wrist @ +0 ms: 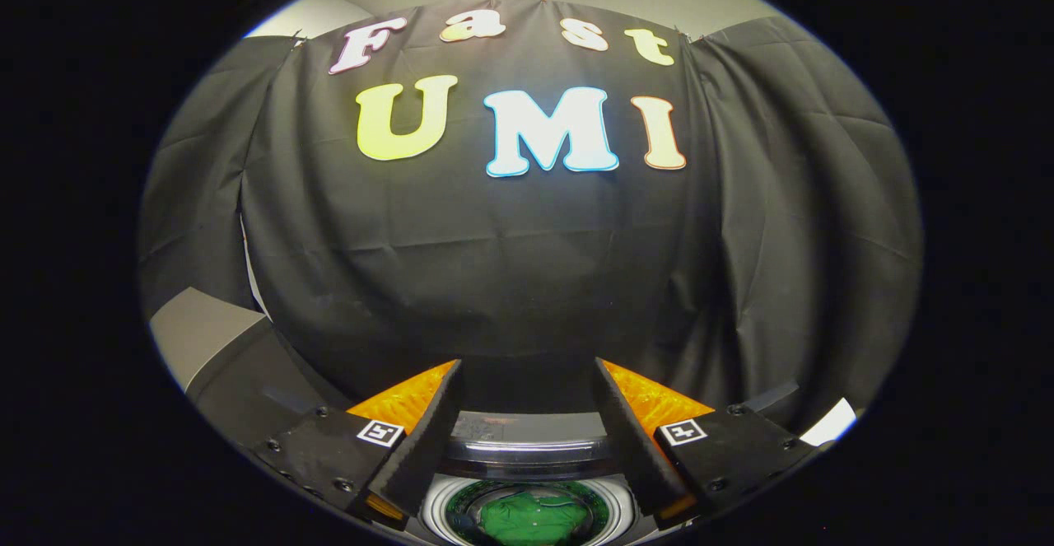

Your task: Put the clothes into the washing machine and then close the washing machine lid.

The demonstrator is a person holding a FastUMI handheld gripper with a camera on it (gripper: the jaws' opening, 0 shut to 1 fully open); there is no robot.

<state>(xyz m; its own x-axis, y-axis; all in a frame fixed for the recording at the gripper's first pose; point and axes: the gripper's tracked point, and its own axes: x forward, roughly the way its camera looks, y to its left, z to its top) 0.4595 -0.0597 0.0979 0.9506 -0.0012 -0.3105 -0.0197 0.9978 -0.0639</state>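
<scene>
Beyond the jaws, booth wall of black cloth [527, 266]. Below and between the jaws, washing machine [527, 447] seen from above: pale top panel, then round drum opening. Lid [527, 450], judged to be the clear curved band at the opening's far edge, apparently raised; cannot tell hinge side. Inside the drum, green clothes [531, 520], crumpled, already in. Gripper [527, 394] held above, jaws spread wide, gripping nothing. Judged: loading done, lid closing left. Clothes soft, light, limp; no further grip needed unless fabric overhangs the rim. Lid likely rigid, smooth, possibly slippery; take by free front edge or push down from behind, gently.
</scene>
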